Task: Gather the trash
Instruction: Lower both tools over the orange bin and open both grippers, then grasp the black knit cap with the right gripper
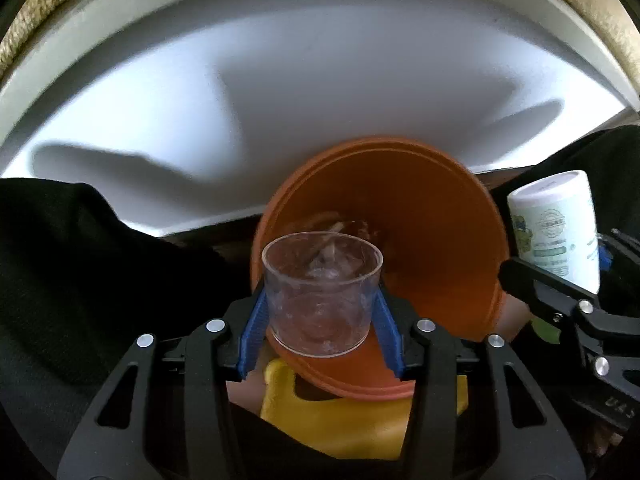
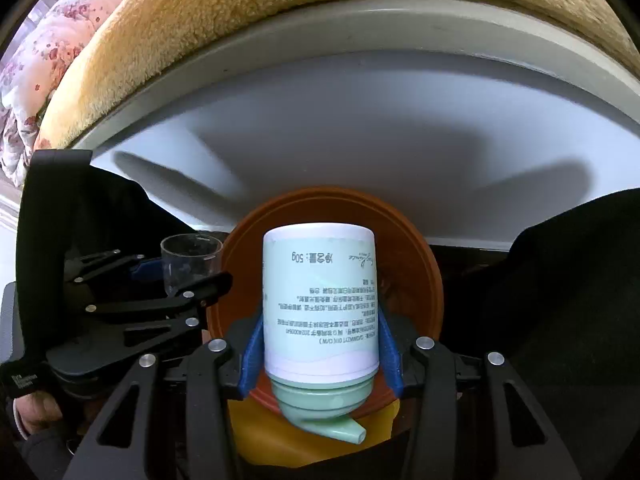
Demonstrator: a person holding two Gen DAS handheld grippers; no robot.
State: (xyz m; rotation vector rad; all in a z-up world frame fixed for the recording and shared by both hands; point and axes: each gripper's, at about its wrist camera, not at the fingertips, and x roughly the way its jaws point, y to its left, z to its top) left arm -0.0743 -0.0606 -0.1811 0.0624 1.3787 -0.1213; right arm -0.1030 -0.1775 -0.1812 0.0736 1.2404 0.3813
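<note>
Where the white tabletop [image 1: 320, 80] meets its near edge, an orange bin [image 1: 440, 216] stands below both grippers with its mouth open to the cameras; the view is almost straight down.

At left, the left gripper [image 1: 320, 316] has a clear plastic cup [image 1: 322, 292] between its blue pads [image 1: 254, 332]. The jaws are parted about as wide as the cup, and the pad tips lie against its sides. Whether they press on it cannot be told. The cup's base faces the camera, its rim points away, and it hangs over the near part of the bin's opening. Some blurred scraps [image 1: 332, 232] show through it in the bin's depth.

A yellow object [image 1: 340, 420], of a kind that cannot be made out, lies under the bin's near rim.

At right, the right gripper [image 2: 320, 340] is closed on a pale green bottle [image 2: 320, 304]. Its pads [image 2: 250, 356] clamp the label's sides, the cap and spout [image 2: 340, 428] face the camera, and the flat base points away over the bin's middle.

A tan fleece blanket [image 2: 280, 12] borders the table's far side, with a floral quilt [image 2: 48, 52] at the far left.
</note>
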